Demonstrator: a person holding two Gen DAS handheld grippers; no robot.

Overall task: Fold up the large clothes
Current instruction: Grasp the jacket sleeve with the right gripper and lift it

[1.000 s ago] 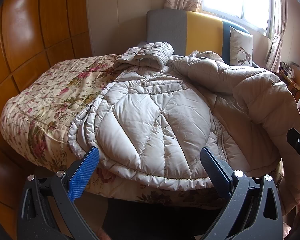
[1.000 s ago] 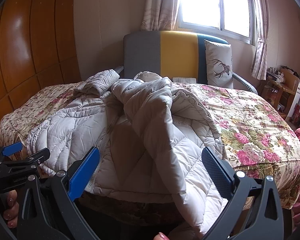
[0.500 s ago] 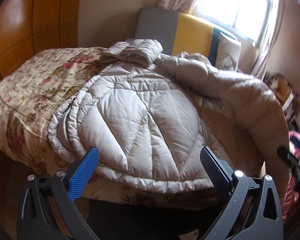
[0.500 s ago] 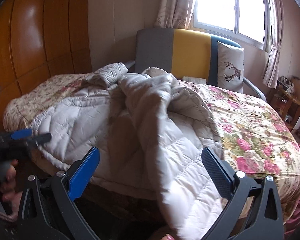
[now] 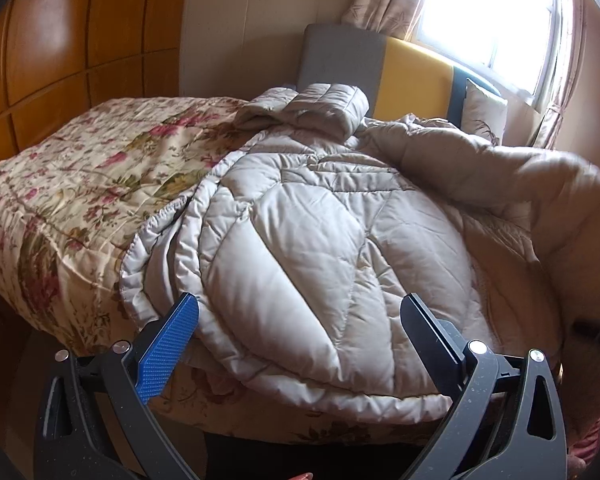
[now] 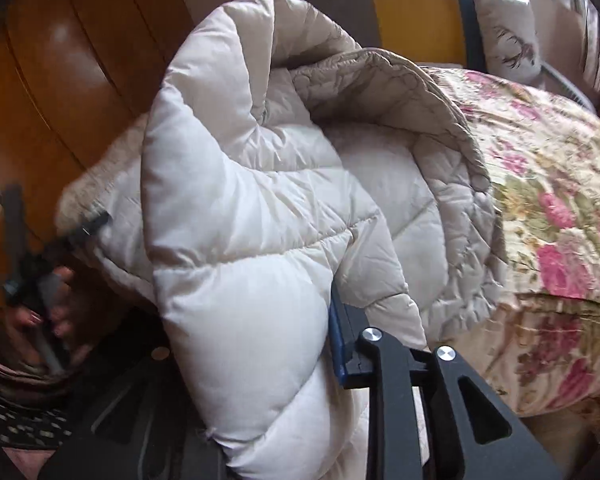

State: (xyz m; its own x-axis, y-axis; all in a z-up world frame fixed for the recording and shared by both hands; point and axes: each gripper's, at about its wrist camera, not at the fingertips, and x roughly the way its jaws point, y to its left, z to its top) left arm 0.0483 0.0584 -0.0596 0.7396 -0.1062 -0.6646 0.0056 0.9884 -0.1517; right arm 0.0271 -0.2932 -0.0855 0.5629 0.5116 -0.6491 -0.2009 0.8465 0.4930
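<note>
Right gripper [image 6: 340, 344] apparently clamped on puffer coat [image 6: 236, 240] flap (view crowded), lifting to fold; left gripper [image 5: 300, 332] agape, hovering at hem.

Your work surface is the bed [image 5: 80, 184], covered by a cream quilt printed with pink flowers [image 6: 552, 216]. On it you have the beige padded coat [image 5: 300, 248] spread over the near edge, its hem hanging slightly past the side. At the far end a deer-print pillow [image 5: 482, 114] leans on the grey, yellow and blue headboard [image 5: 412, 76].
</note>
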